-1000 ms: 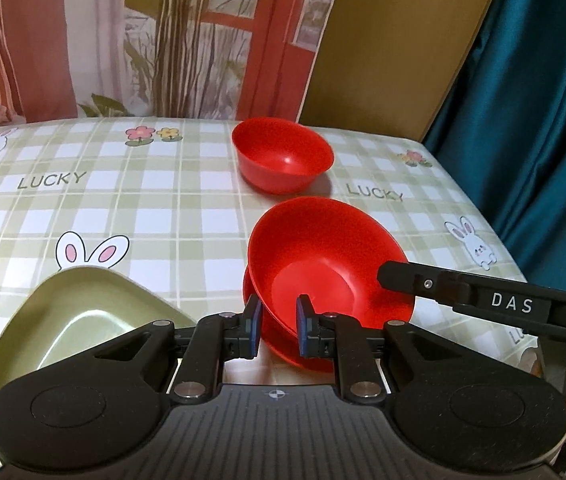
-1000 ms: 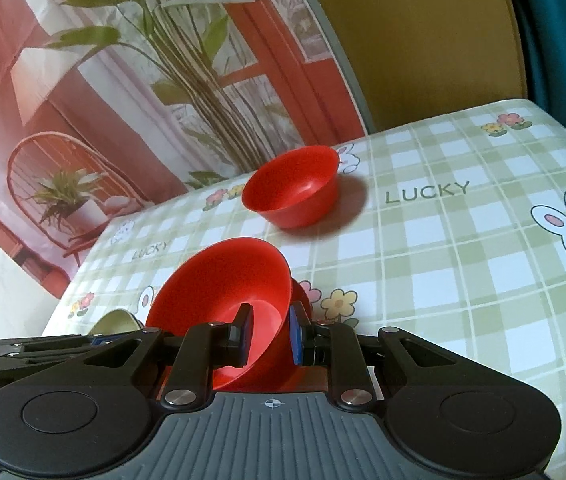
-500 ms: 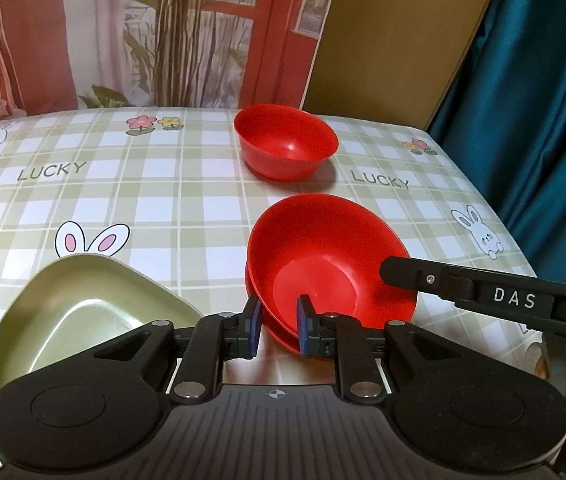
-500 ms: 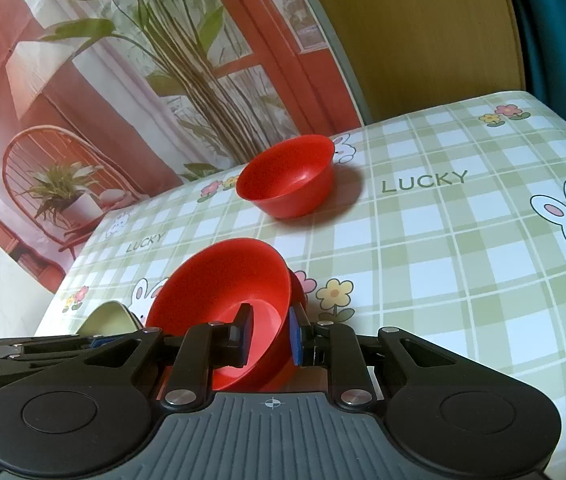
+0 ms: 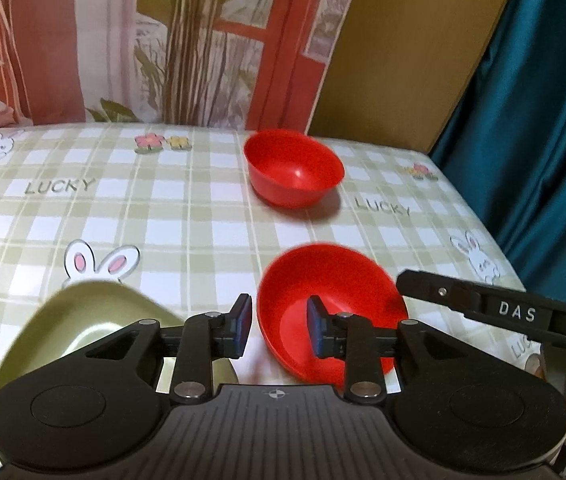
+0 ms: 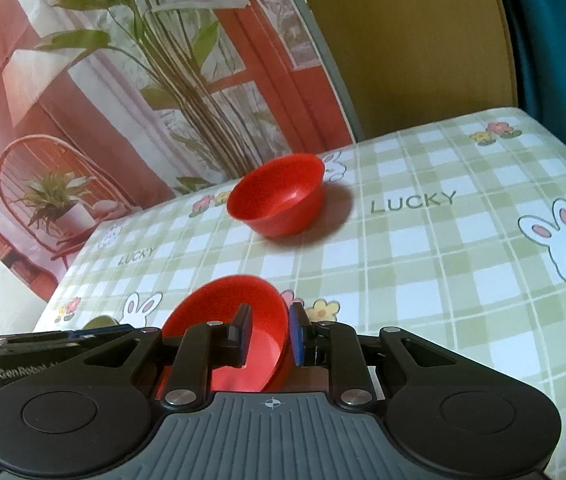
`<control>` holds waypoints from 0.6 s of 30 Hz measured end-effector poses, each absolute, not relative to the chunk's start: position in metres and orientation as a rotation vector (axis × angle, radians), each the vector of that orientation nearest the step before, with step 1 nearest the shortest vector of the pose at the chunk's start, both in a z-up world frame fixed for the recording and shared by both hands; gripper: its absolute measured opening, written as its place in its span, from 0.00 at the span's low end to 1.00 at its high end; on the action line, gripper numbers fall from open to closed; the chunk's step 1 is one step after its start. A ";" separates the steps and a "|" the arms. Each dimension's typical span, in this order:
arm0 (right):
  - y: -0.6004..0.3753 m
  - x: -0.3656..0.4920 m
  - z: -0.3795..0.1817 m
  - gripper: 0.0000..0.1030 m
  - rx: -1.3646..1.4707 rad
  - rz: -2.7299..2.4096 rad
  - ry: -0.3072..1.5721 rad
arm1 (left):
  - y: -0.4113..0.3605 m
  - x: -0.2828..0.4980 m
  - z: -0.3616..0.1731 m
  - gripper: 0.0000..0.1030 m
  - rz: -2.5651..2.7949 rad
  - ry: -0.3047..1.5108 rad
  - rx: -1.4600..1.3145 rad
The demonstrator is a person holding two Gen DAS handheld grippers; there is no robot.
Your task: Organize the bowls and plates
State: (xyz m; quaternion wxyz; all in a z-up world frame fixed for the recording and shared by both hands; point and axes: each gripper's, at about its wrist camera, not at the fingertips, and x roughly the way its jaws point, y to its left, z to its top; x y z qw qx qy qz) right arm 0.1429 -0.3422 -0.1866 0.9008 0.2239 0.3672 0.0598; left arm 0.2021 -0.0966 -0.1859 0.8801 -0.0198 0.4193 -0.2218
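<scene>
Glossy red bowl (image 5: 323, 300) tilted near the surface (image 5: 203, 220) edge, beside an olive plate (image 5: 83, 320); 2nd red bowl (image 5: 293, 168) upright farther back. Left claw (image 5: 277, 330) just been opening, pads straddling the near rim without pressing. Right claw (image 6: 269, 334) angled downward, clamped on that bowl's wall.

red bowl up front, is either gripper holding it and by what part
The right gripper pinches the near red bowl by its rim. The left gripper has just been opening, its pads off the rim between them.

The right hand-held gripper (image 6: 269, 334) gripped the near bowl's (image 6: 223, 312) right wall between its pads. A second bowl (image 6: 277, 196) stood well ahead on the checked surface (image 6: 443, 260).
</scene>
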 end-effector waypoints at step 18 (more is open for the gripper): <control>-0.366 0.229 -0.186 0.20 0.333 0.136 0.662 | -0.125 0.286 -0.177 0.30 -0.476 0.750 -0.120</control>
